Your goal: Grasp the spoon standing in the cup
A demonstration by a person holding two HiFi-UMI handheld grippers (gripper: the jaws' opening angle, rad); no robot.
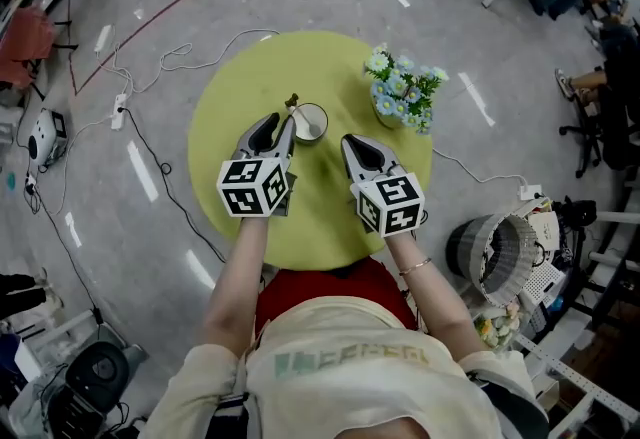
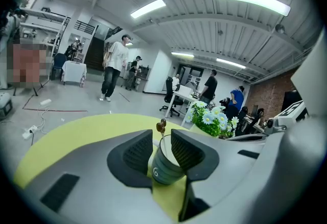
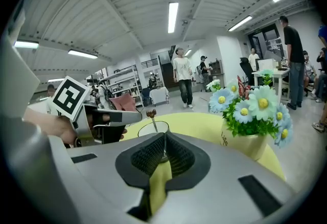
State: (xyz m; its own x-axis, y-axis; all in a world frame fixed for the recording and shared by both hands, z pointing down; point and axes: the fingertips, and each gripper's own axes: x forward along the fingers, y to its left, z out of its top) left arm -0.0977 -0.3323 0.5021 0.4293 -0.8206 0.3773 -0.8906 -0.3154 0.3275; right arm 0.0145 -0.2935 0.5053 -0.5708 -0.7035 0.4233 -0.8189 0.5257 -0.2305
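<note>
A dark cup point(image 1: 309, 123) with a white inside stands near the middle of the round yellow table point(image 1: 240, 92). A spoon point(image 1: 293, 104) with a brown heart-shaped top stands upright in it. My left gripper point(image 1: 283, 124) is open at the cup's left side. In the left gripper view the cup point(image 2: 164, 166) fills the gap ahead of the jaws, and the spoon point(image 2: 161, 127) rises above them. My right gripper point(image 1: 349, 141) sits right of the cup, shut and empty. Over its closed jaws point(image 3: 164, 139) I see the cup point(image 3: 153, 127) and spoon point(image 3: 152, 115).
A pot of white and blue flowers point(image 1: 402, 89) stands on the table's far right, close to the cup. A white wire bin point(image 1: 496, 254) is on the floor to the right. Cables point(image 1: 120, 107) trail on the left floor. People stand in the background.
</note>
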